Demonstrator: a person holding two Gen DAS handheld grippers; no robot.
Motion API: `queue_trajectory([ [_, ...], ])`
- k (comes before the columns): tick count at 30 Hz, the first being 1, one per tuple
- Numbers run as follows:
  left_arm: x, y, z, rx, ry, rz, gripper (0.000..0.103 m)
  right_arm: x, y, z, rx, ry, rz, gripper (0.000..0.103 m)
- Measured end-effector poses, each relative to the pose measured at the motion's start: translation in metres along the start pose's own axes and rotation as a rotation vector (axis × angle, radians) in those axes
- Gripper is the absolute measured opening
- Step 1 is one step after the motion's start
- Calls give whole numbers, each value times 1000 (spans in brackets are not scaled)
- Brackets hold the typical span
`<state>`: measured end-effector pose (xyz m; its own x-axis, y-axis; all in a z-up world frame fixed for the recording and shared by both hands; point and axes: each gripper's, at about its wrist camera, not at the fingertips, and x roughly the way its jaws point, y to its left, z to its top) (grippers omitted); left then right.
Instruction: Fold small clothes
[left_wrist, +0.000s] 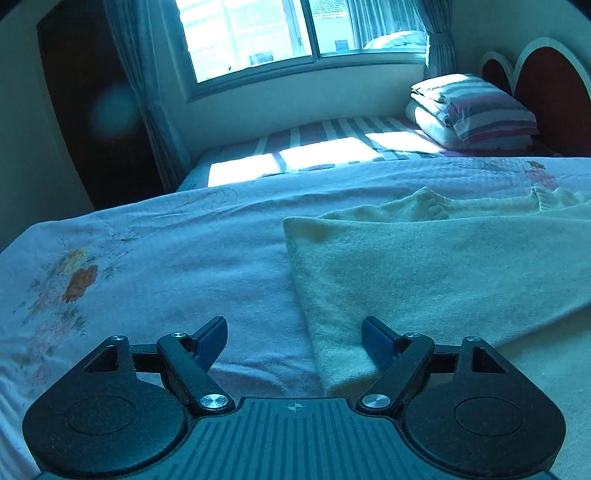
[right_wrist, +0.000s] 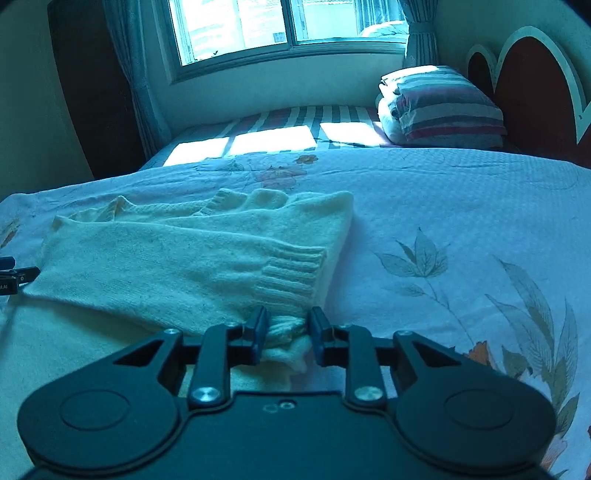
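Sweater: a cream knitted sweater (right_wrist: 177, 258), soft and fuzzy, lies folded flat on the bed ahead of both sets of jaws; it makes a broad wedge with straight folded edges.
Sleeve cuff: a ribbed cuff (right_wrist: 295, 273) with thick parallel ridges lies across the body of the sweater, just ahead of the right jaws.
Neck end: the far edge of the sweater shows ribbed, scalloped knit (right_wrist: 236, 199), well beyond the right jaws.
Right gripper: the right gripper (right_wrist: 286, 334) has black linkage arms with blue pads; its jaws stand a little apart, and a bunched fold of cream knit sits between them. The left pad looks to touch the knit; a narrow gap shows at the right pad, so no firm pinch.
Left gripper: the left gripper (left_wrist: 293, 339) has its jaws spread wide with nothing clamped; the sweater's near-left corner lies under the gap, its folded edge running away between the pads, nearer the right one.
Bed cover: a pale textured bedspread (left_wrist: 184, 266) with a fine woven dimple pattern and printed flowers and leaves stretches under and to either side of both jaws.
Beyond the jaws: a striped sheet (left_wrist: 332, 129) lit by sun patches, and a folded striped quilt stack (left_wrist: 476, 110) far ahead to the right, against a rounded red headboard (left_wrist: 550, 96) with white trim.
Window: a sliding glass window (left_wrist: 295, 33) with grey curtains, straight ahead on the far wall.
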<state>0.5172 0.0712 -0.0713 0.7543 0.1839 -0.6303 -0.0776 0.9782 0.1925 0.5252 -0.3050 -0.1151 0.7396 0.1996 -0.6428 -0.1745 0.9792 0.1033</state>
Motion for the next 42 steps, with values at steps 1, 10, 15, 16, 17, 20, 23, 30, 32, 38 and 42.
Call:
queue_trajectory([
  [1, -10, 4, -2, -22, -19, -10, 79, -4, -1, 3, 9, 9, 1, 29],
  [10, -116, 21, -93, -96, 15, -122, 80, -113, -29, -51, 176, -27, 87, 34],
  [15, -160, 40, -159, -165, 93, -264, 79, -176, -30, -128, 240, 69, 103, 42],
  [16, -167, 46, -167, -177, 95, -293, 79, -187, -28, -142, 265, 90, 114, 43],
  [17, -177, 54, -177, -197, 95, -332, 75, -197, -25, -155, 294, 107, 133, 43],
  [20, -195, 71, -198, -250, 133, -433, 62, -221, -17, -188, 392, 137, 188, 43],
  [23, -210, 86, -219, -314, 180, -545, 52, -236, -14, -213, 499, 142, 220, 42],
  [30, -230, 99, -265, -475, 261, -733, 52, -252, -6, -242, 583, 151, 303, 42],
  [32, -229, 100, -279, -558, 281, -811, 52, -252, -3, -247, 594, 156, 321, 42],
  [38, -215, 104, -302, -738, 301, -913, 45, -254, -7, -270, 717, 145, 398, 40],
  [42, -209, 101, -297, -709, 305, -894, 36, -253, -9, -273, 731, 139, 429, 37],
])
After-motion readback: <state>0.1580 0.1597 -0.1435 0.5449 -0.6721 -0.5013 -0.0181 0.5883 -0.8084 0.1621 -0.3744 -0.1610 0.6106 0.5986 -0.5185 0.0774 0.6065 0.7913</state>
